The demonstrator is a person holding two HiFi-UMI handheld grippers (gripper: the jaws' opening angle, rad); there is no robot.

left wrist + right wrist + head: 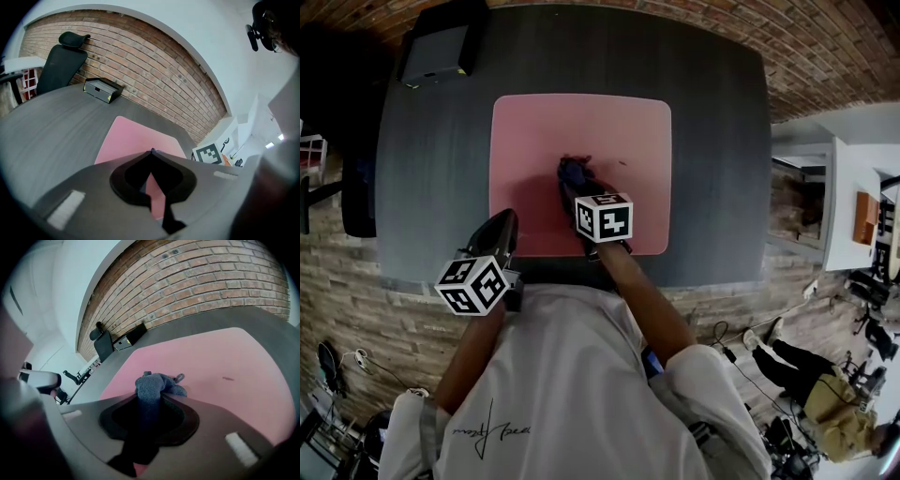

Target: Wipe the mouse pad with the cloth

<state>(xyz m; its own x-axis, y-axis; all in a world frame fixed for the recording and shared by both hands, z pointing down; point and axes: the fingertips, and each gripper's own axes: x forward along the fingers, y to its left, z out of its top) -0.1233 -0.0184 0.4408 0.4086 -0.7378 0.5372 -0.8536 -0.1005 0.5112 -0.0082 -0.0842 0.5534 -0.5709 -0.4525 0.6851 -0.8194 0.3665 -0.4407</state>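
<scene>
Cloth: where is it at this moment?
In the head view the blue cloth sits near the middle of the pink mouse pad, clamped in the jaws of the right gripper.
</scene>
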